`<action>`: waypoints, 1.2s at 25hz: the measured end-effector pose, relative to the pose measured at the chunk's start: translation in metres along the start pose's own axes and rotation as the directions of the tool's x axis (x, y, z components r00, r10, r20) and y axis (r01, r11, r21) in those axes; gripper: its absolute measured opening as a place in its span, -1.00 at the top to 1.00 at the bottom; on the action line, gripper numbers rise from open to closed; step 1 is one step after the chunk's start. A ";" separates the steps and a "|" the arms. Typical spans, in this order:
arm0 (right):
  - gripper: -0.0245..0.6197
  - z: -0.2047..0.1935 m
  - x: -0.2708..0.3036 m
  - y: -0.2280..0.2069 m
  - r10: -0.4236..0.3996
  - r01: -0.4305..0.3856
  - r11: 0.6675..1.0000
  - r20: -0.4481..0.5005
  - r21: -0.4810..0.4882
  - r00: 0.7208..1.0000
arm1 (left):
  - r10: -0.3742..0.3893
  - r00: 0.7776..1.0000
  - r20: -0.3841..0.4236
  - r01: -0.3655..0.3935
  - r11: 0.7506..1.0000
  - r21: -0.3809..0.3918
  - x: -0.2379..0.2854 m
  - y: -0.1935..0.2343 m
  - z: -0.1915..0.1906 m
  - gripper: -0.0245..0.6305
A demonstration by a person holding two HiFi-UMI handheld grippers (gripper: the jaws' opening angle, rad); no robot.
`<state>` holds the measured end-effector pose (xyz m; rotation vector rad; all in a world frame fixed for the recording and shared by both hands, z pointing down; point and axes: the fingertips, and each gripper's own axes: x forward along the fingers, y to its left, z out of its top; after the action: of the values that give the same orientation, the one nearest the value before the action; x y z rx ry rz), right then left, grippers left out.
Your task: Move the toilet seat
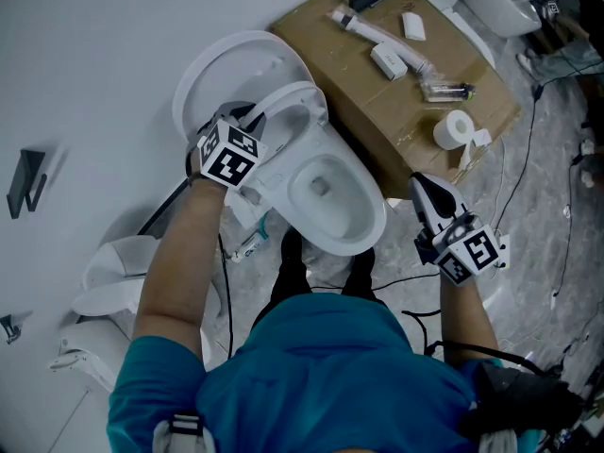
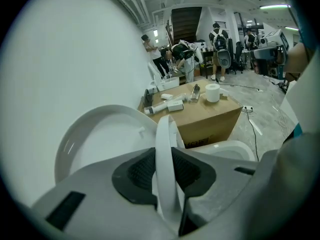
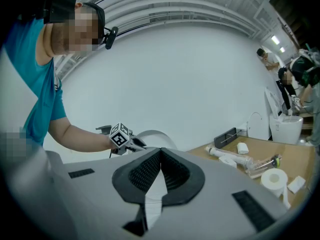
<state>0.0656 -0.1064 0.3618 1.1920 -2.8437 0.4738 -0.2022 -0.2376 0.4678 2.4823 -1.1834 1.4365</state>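
The white toilet (image 1: 373,223) stands against the wall with its lid (image 1: 231,64) upright. The seat ring (image 1: 294,97) is lifted off the bowl and tilts toward the lid. My left gripper (image 1: 257,119) is at the ring's left side. In the left gripper view the ring's edge (image 2: 163,129) runs upright between the jaws of that gripper (image 2: 163,158), and both black pads press on it, with the lid (image 2: 95,139) behind. My right gripper (image 1: 422,182) hangs to the right of the bowl, apart from it. Its tips (image 3: 161,151) meet with nothing between them.
A cardboard box (image 1: 396,130) stands beside the toilet and carries a paper roll (image 1: 455,128), a tube (image 1: 377,34) and small parts. Cables (image 1: 557,253) trail over the floor on the right. White fittings (image 1: 104,291) lie at lower left. People stand far back (image 2: 217,39).
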 end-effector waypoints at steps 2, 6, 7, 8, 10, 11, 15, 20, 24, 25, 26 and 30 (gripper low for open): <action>0.93 -0.001 -0.001 -0.001 -0.002 0.002 1.000 -0.006 -0.005 1.000 | 0.015 1.000 -0.010 -0.015 1.000 0.005 0.002 0.007 -0.002 0.65; 0.93 0.000 -0.001 0.000 -0.001 0.001 1.000 -0.006 -0.006 1.000 | 0.043 0.999 -0.025 -0.042 0.999 0.015 0.006 0.019 -0.006 0.66; 0.93 0.000 -0.001 0.000 -0.001 0.001 1.000 -0.006 -0.006 1.000 | 0.047 0.999 -0.027 -0.047 0.999 0.012 0.007 0.023 -0.008 0.66; 0.93 0.000 -0.001 0.000 -0.002 0.002 1.000 -0.007 -0.007 1.000 | 0.050 0.998 -0.030 -0.050 0.999 0.008 0.008 0.026 -0.008 0.66; 0.93 -0.001 -0.001 0.000 -0.002 0.002 1.000 -0.009 -0.010 1.000 | 0.056 0.998 -0.036 -0.056 0.998 -0.002 0.011 0.032 -0.010 0.67; 0.93 -0.001 -0.001 0.000 -0.002 0.002 1.000 -0.009 -0.010 1.000 | 0.058 0.998 -0.039 -0.058 0.998 -0.006 0.012 0.034 -0.011 0.66; 0.93 -0.001 -0.003 0.000 -0.002 0.002 1.000 -0.011 -0.005 1.000 | 0.067 0.996 -0.057 -0.067 0.998 -0.007 0.016 0.044 -0.014 0.66; 0.93 -0.001 -0.003 0.001 -0.003 0.003 1.000 -0.009 -0.002 1.000 | 0.082 0.993 -0.081 -0.081 0.997 0.007 0.022 0.054 -0.019 0.66; 0.93 -0.001 -0.004 0.000 -0.006 0.006 1.000 -0.010 -0.004 1.000 | 0.085 0.993 -0.081 -0.083 0.996 0.017 0.022 0.055 -0.018 0.65; 0.93 -0.001 -0.004 0.001 -0.004 0.004 1.000 -0.009 -0.002 1.000 | 0.086 0.993 -0.081 -0.085 0.996 0.017 0.022 0.055 -0.018 0.65; 0.93 0.000 -0.005 0.001 -0.003 0.003 1.000 -0.008 -0.003 1.000 | 0.088 0.993 -0.082 -0.087 0.996 0.019 0.022 0.054 -0.017 0.65; 0.93 0.004 -0.006 0.001 -0.007 0.007 1.000 -0.005 -0.013 1.000 | 0.113 0.992 -0.063 -0.110 0.993 0.047 0.020 0.050 -0.015 0.65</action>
<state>0.0698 -0.1024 0.3566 1.1962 -2.8328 0.4576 -0.2386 -0.2792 0.4755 2.4109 -1.3118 1.5740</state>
